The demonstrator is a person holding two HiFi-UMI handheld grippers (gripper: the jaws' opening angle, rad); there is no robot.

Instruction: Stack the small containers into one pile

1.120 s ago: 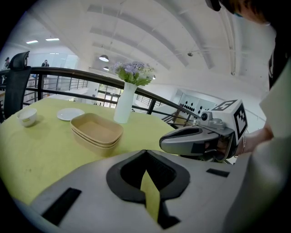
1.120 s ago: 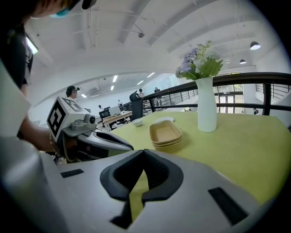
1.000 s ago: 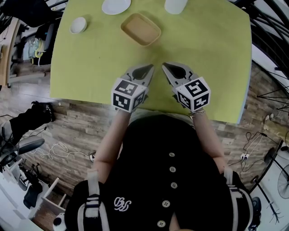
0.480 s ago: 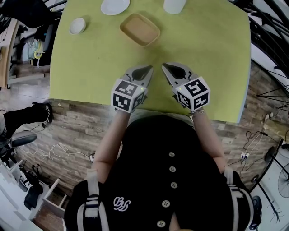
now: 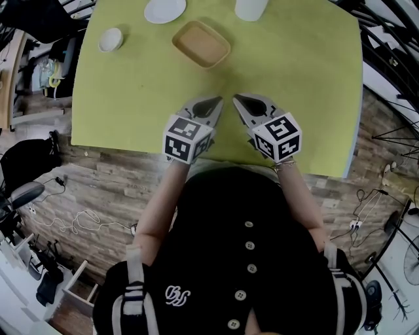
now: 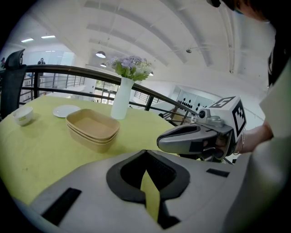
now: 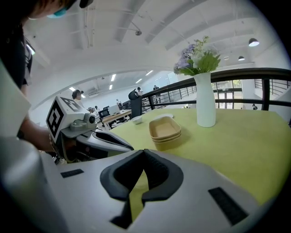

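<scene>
Tan rectangular containers sit nested in one stack (image 5: pixel 201 44) on the far part of the yellow-green table (image 5: pixel 308 72); the stack (image 6: pixel 92 129) shows left of centre in the left gripper view and the stack (image 7: pixel 165 131) mid-frame in the right gripper view. My left gripper (image 5: pixel 218 101) and right gripper (image 5: pixel 237 100) rest side by side near the table's front edge, well short of the stack. Both are shut with nothing between the jaws. Each gripper sees the other: the right gripper (image 6: pixel 160 141) and the left gripper (image 7: pixel 131 147).
A white vase with purple flowers (image 6: pixel 123 96) stands behind the stack, also the vase (image 7: pixel 204 102). A white plate (image 5: pixel 164 9) and a small white bowl (image 5: pixel 110 39) lie at the far left. A black railing runs behind the table. Wooden floor lies around.
Neither gripper has moved. The head view shifted slightly, so the table objects sit a little higher in the frame; a dark shape on the floor at left changed place.
</scene>
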